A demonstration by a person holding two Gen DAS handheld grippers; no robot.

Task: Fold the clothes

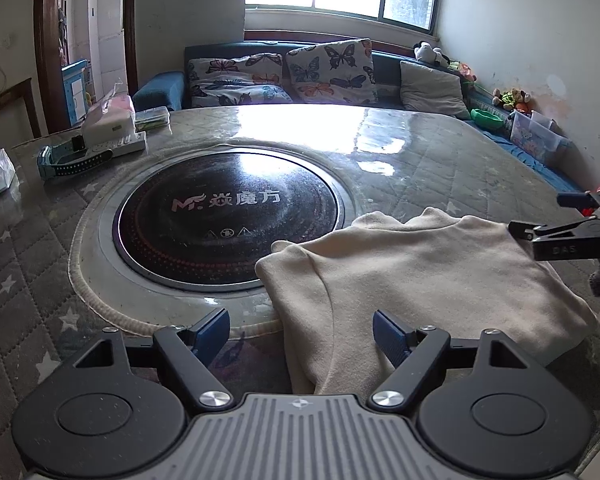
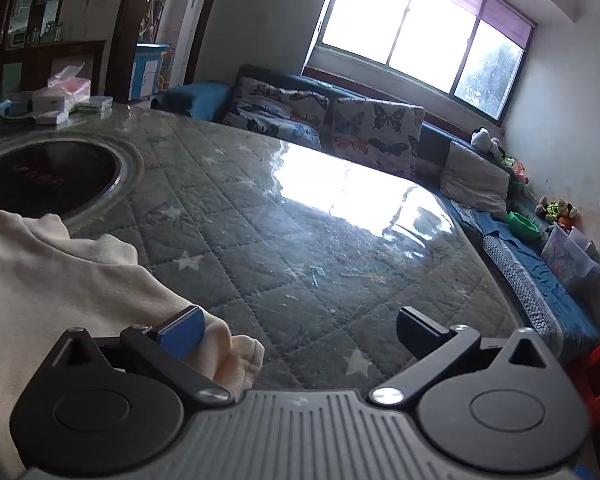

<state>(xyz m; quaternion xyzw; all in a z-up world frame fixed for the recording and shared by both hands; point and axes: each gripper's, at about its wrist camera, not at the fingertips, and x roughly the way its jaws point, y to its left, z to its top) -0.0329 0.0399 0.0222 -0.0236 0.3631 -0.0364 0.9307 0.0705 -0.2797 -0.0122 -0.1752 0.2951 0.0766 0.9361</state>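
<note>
A cream garment [image 1: 420,280] lies folded flat on the quilted table cover, to the right of the round black cooktop [image 1: 228,216]. My left gripper [image 1: 302,334] is open at the garment's near left edge; cloth lies between its blue pads [image 1: 212,332] without being pressed. My right gripper [image 1: 538,214] comes in from the right edge at the garment's far right corner, jaws apart. In the right wrist view the garment [image 2: 60,280] fills the left side. The right gripper [image 2: 300,332] is open there, its left pad [image 2: 180,332] over the cloth's edge and its other finger above bare table cover.
A power strip, tissue packs [image 1: 108,120] and a blue watch [image 1: 72,160] sit at the table's far left. A sofa with butterfly cushions [image 1: 284,72] runs behind the table under the window. A red stool [image 2: 596,368] stands off the table's right side.
</note>
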